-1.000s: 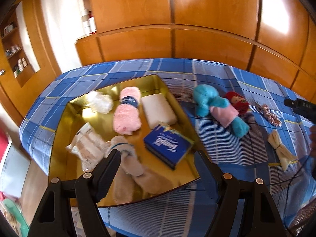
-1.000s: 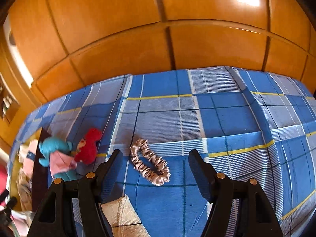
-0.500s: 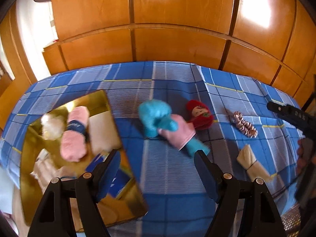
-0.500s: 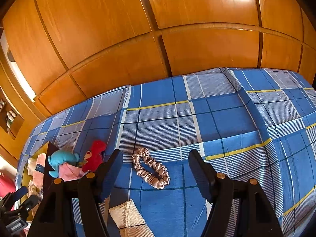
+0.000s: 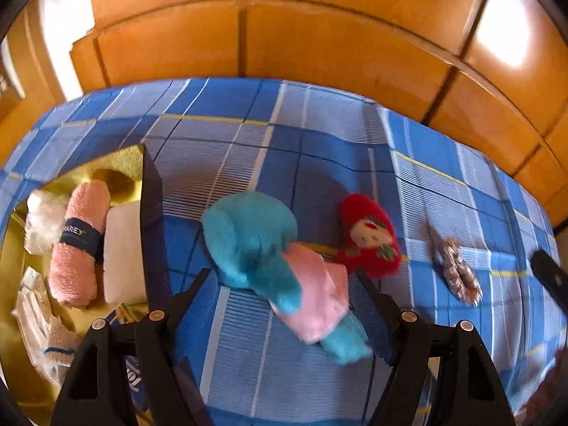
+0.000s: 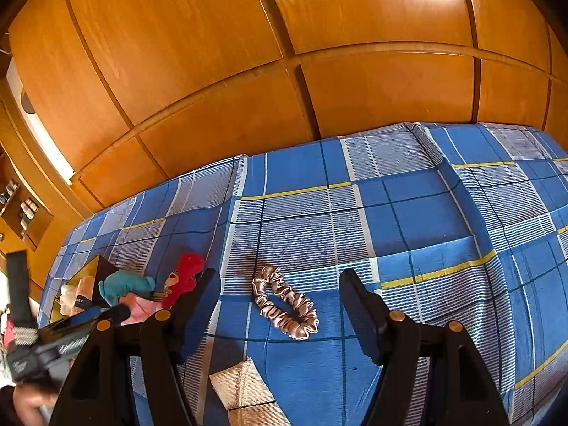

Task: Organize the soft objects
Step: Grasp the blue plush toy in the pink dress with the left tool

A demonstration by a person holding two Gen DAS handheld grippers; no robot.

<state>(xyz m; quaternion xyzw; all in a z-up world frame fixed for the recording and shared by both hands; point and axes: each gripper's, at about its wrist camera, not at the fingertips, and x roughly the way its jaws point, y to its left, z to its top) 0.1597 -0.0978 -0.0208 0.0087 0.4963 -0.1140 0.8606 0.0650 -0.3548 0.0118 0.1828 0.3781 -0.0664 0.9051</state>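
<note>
The left gripper (image 5: 284, 305) hangs with its two black fingers spread apart, nothing pinched; between them on the cloth lies one fuzzy turquoise plush toy (image 5: 255, 245) wearing a pale pink fleece garment, its foot stretching toward the camera. Touching its far side sits one round red plush doll (image 5: 369, 241) with a small stitched face. To the left stands a shiny gold tray (image 5: 21, 220) with a raised dark wall, holding one rolled pink towel (image 5: 78, 245) banded in navy, one white fluffy ball (image 5: 42, 220), one smooth white rectangular pad (image 5: 124, 252), crinkled clear-wrapped packets and a blue tissue pack, partly hidden.

The right gripper (image 6: 280, 305) also holds its fingers apart, gripping nothing. Between them, flat on the cloth, rests one satin scrunchie (image 6: 284, 301), a ruffled champagne-coloured oval ring. Nearer the camera lies one beige ribbed fabric piece (image 6: 245, 390), cut off by the frame. Everything sits on a blue plaid bedsheet (image 6: 426, 213) with yellow and white lines, backed by glossy orange wooden wardrobe panels (image 6: 248, 71).
</note>
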